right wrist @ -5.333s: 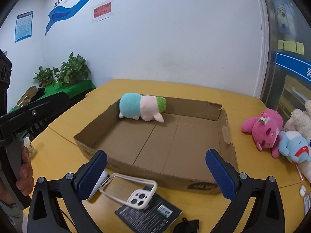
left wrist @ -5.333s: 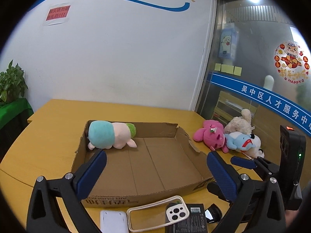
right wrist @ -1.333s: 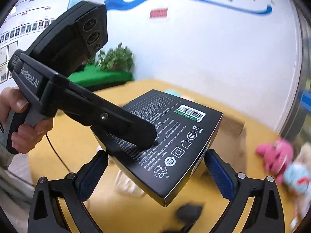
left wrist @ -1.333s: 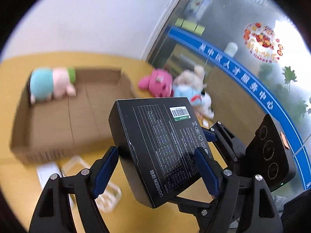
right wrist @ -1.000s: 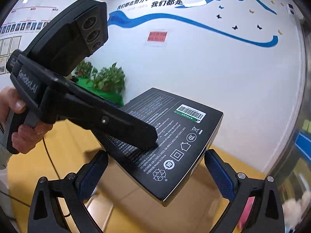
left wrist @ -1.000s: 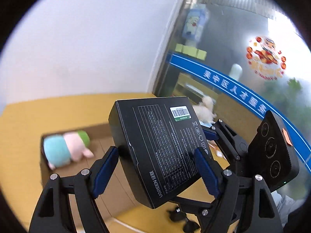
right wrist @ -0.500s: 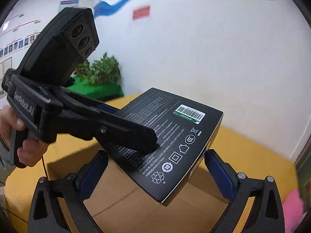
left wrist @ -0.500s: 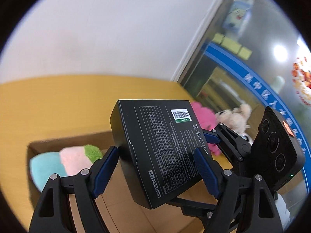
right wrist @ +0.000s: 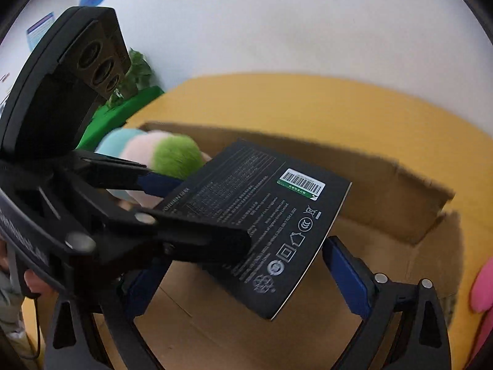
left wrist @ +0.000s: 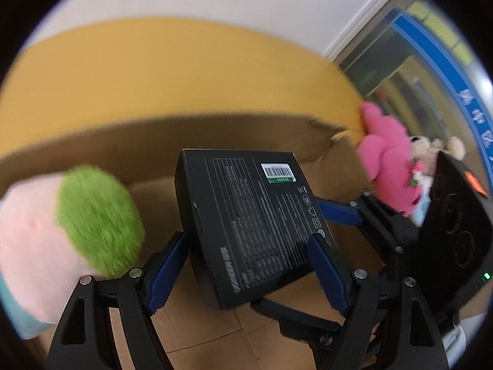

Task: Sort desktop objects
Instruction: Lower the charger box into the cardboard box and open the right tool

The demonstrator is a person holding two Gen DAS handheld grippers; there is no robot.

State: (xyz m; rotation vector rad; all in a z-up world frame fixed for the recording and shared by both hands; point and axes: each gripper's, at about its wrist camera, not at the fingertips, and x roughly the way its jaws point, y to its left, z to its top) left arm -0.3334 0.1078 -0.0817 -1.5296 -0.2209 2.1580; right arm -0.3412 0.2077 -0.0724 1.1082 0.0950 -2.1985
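A black product box [left wrist: 255, 222] with a barcode label is held between both grippers over the cardboard tray [left wrist: 215, 129]. My left gripper [left wrist: 246, 262] is shut on the box's two side edges. My right gripper [right wrist: 243, 274] grips the same box [right wrist: 262, 215] from the right side, its right pad just off the box's edge. A plush toy with pink body and green tuft [left wrist: 92, 215] lies in the tray's left part, close to the box; it also shows in the right wrist view [right wrist: 166, 154].
A pink plush [left wrist: 388, 160] and other soft toys lie on the yellow table [left wrist: 154, 71] right of the tray. The tray's far wall [right wrist: 369, 172] is torn at the corner. A green plant [right wrist: 135, 71] stands at the far left.
Both grippers have carried the black box forward and down, from high above the table to low inside the cardboard tray, next to the plush toy. The grip on the box looks looser on the right.
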